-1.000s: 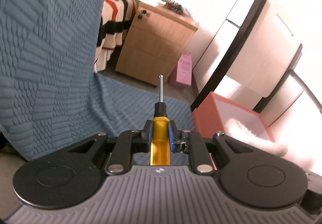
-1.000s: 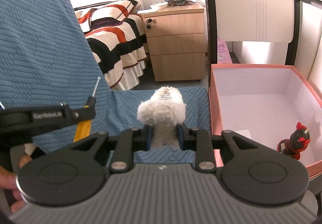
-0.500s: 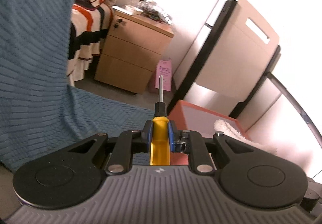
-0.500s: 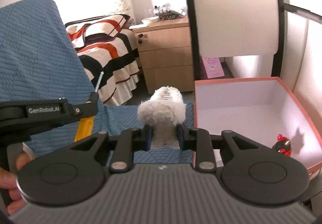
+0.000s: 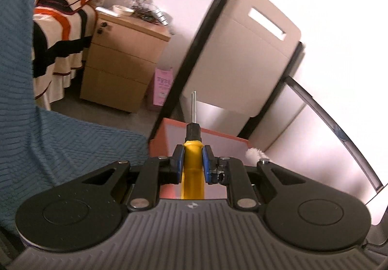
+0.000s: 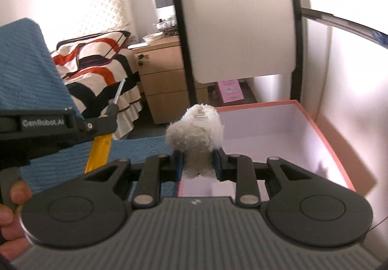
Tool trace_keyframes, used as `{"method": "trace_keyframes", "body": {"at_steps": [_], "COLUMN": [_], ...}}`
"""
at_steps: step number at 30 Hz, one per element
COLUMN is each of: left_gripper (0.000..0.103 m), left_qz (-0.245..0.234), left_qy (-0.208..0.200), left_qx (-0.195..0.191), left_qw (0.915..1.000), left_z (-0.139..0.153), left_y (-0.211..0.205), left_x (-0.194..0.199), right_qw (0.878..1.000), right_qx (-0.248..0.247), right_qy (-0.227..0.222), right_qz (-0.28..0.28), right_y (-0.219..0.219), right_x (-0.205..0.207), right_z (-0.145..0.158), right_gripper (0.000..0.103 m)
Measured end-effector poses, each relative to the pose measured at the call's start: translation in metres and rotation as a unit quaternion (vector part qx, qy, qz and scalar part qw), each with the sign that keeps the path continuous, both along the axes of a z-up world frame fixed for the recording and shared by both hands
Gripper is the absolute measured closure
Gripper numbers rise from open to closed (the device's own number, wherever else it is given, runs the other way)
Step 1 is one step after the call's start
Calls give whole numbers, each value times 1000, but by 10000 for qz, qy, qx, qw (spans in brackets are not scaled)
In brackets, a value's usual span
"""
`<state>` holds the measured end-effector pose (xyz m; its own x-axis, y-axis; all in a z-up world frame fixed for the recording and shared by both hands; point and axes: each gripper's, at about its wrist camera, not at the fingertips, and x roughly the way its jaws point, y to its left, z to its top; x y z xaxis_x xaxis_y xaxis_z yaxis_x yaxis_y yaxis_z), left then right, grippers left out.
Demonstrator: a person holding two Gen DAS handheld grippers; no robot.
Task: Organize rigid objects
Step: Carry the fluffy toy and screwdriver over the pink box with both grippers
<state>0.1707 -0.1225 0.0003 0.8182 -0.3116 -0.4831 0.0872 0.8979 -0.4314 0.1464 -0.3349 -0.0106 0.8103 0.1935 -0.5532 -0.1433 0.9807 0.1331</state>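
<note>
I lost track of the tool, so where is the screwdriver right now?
The screwdriver is clamped in the left gripper, centre of the left wrist view, tip up, just before the pink box.

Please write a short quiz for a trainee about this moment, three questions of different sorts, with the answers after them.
1. True or false: the left gripper is shut on the yellow-handled screwdriver.
2. Multiple choice: the right gripper holds A) a white fluffy object, B) a pink card, C) a glass bowl.
3. Fill in the word: in the right wrist view, the white fluffy object is seen against the near left corner of the open pink ____.

Key
1. True; its shaft points up and forward.
2. A; the jaws squeeze its lower part.
3. Box.
</note>
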Motion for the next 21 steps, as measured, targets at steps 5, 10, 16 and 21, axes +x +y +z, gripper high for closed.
{"method": "trace_keyframes", "body": {"at_steps": [5,10,16,21], "left_gripper": [84,84,84,84], "left_qz": [-159,-397,-737,-899], "left_qy": [34,156,420,697], "left_qx": [-1,97,138,207], "left_qw": [9999,9990,9963,9933], "left_z": [1,-8,-27,-48], "left_y": [-30,-61,-98,-120], "left_x": [14,35,63,93], "right_qw": [9997,9988,9973,9955], "right_qx": [70,113,166,210], "right_qy": [3,106,376,629], "right_qz": [-213,-469,-609,-675], "right_y": [-28,-51,-71,-82], "right_x": [-4,-1,10,26], "right_z": [-6,-16,-33,-51], "right_gripper": [75,75,75,75]}}
